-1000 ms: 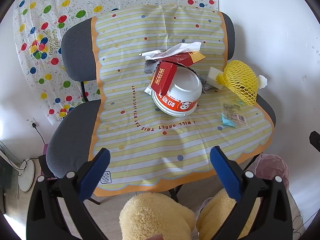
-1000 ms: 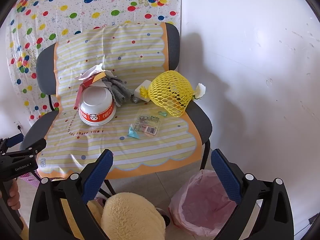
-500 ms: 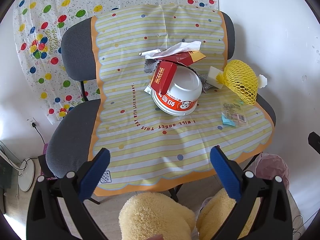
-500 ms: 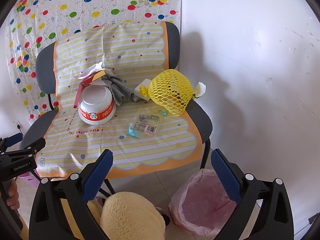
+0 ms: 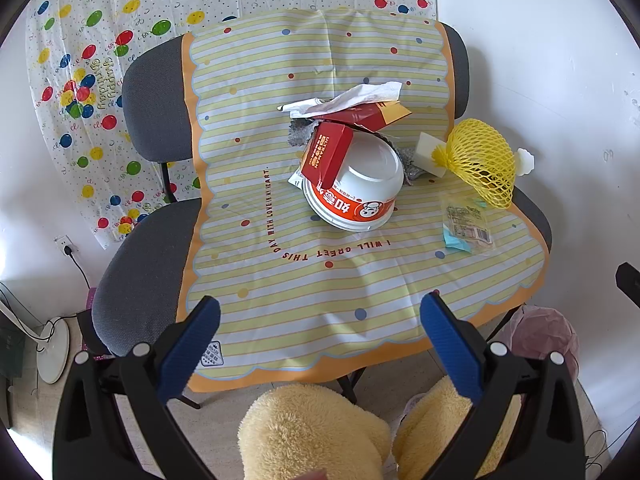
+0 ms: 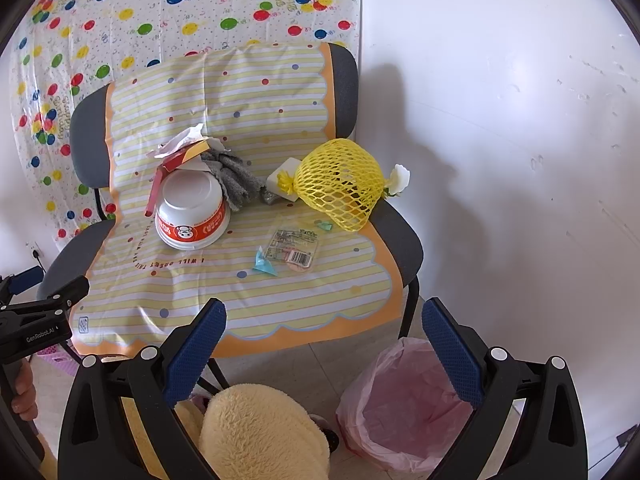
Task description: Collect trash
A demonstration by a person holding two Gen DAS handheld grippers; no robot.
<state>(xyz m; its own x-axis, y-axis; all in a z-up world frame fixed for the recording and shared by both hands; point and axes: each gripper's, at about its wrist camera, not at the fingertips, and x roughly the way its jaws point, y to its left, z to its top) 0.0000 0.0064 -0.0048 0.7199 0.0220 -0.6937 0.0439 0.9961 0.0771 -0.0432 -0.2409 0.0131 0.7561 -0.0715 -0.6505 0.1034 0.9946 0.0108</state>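
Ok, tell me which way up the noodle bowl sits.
Upside down. The instant-noodle bowl shows its flat white base on top, its wide rim rests on the striped cloth, and its printed label reads inverted.

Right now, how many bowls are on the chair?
1: an upturned white and red bowl mid-seat, leaning under a red carton. Another nested beneath it could be hidden.

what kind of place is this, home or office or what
Probably a room at home after a party: a balloon birthday sheet on the wall, a cloth-draped chair holding litter, and a pink-lined bin on the floor.
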